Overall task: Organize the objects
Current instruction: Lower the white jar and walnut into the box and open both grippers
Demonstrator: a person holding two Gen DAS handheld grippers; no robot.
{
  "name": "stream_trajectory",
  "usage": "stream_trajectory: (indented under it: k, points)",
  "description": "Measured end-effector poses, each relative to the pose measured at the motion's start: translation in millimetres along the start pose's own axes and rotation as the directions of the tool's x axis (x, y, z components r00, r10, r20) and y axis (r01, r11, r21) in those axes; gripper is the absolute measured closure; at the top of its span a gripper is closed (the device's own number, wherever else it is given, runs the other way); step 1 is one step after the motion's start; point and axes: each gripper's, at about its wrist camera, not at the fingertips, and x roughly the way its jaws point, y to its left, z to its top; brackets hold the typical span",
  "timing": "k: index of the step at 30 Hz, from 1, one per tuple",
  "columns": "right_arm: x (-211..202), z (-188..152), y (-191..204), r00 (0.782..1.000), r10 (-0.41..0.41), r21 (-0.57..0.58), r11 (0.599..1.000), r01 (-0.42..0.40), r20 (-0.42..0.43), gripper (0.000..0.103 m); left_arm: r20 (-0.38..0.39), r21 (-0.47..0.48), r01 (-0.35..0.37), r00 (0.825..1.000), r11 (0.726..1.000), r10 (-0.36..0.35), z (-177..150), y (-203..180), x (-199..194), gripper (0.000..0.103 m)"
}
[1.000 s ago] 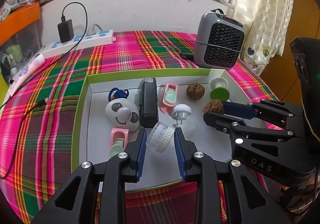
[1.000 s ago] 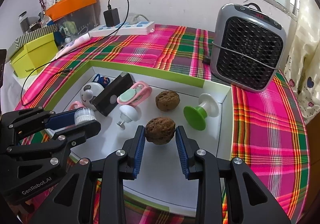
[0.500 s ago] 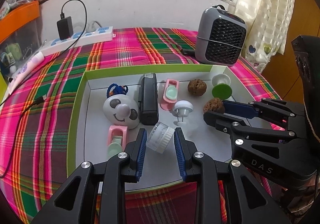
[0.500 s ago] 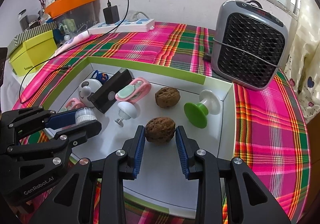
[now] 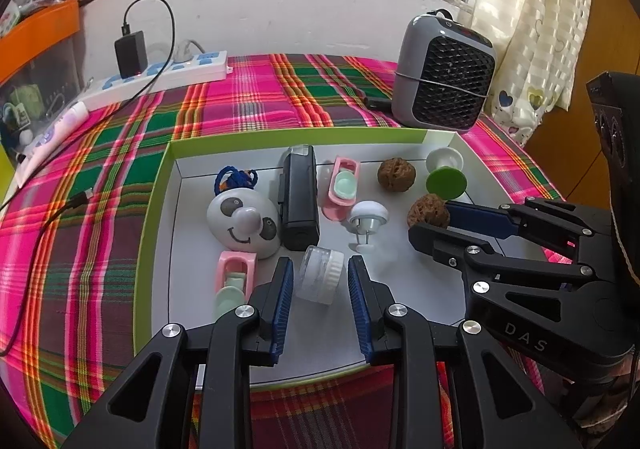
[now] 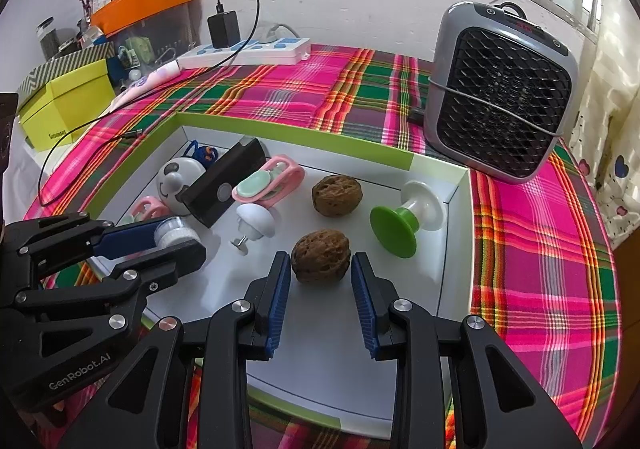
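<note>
in the green-rimmed tray [image 5: 160, 185], left gripper [image 5: 320, 281] clamping a small jar [image 5: 320, 277], right gripper [image 6: 320, 281] clamping a walnut [image 6: 320, 255]

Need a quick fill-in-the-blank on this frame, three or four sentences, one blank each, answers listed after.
1. The left gripper has its pads on either side of a small clear ____ with a white lid.
2. The right gripper has its pads on either side of a brown ____.
3. The second walnut lies beside a suction cup whose disc is coloured ____.
4. The grey heater stands ____ the tray, on the plaid cloth.

Answers: jar; walnut; green; outside
</note>
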Motion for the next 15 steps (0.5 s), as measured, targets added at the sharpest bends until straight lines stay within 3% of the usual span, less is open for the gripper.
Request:
stream_trajectory:
  k: [13,15]
  points:
    - [-0.1,0.2,0.0,1.0,-0.003,-0.003,1.0,0.003,0.003,0.07,-0.001,-0.003,-0.019,1.0,1.0,0.019,-0.1,1.7,0.6,0.076]
    - [-1.0,0.0,1.1,1.0,-0.007,-0.001,1.0,0.007,0.005,0.07,0.0,-0.004,-0.031,1.0,1.0,0.031,-0.1,2.6,0.5,0.071]
